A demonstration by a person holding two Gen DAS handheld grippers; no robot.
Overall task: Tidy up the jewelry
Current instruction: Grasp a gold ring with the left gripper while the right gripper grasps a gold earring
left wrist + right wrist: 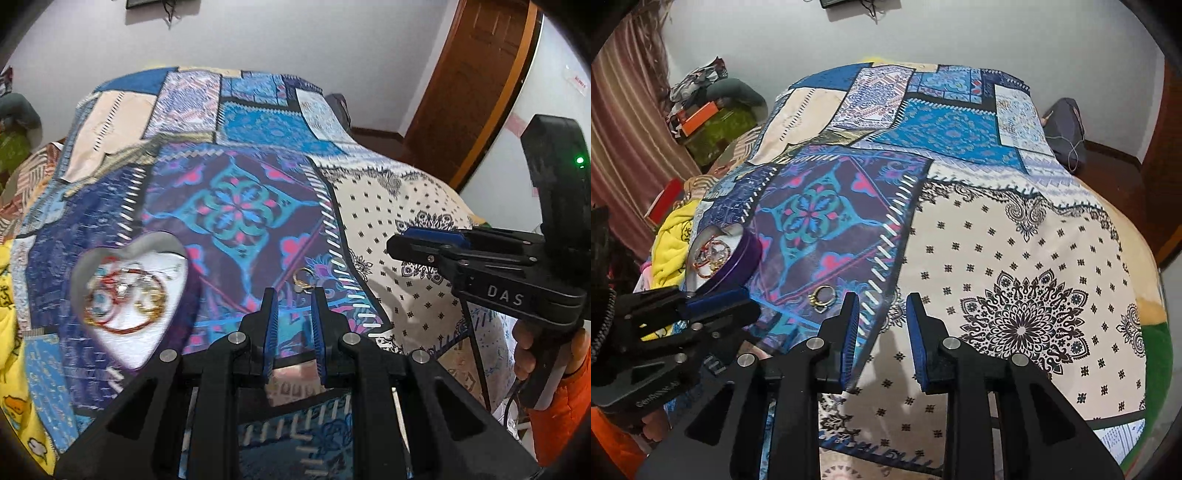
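Both the left claw [293, 295] and right claw [882, 301] gape empty near a gold ring [303, 280] on the quilt [1015, 258].

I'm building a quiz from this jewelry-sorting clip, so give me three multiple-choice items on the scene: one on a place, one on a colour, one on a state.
1. Where does the loose gold ring lie?
A. inside the heart-shaped box
B. on the quilt, just ahead of the left gripper
C. between the right gripper's fingers

2. What colour is the outer wall of the heart-shaped box?
A. purple
B. green
C. orange

3. How does the left gripper stand?
A. shut on the ring
B. shut on nothing
C. open, holding nothing

Answers:
1 B, the ring rests on the patterned quilt beyond the fingertips.
2 A, the right wrist view shows its purple side.
3 C, a clear gap separates its blue pads.
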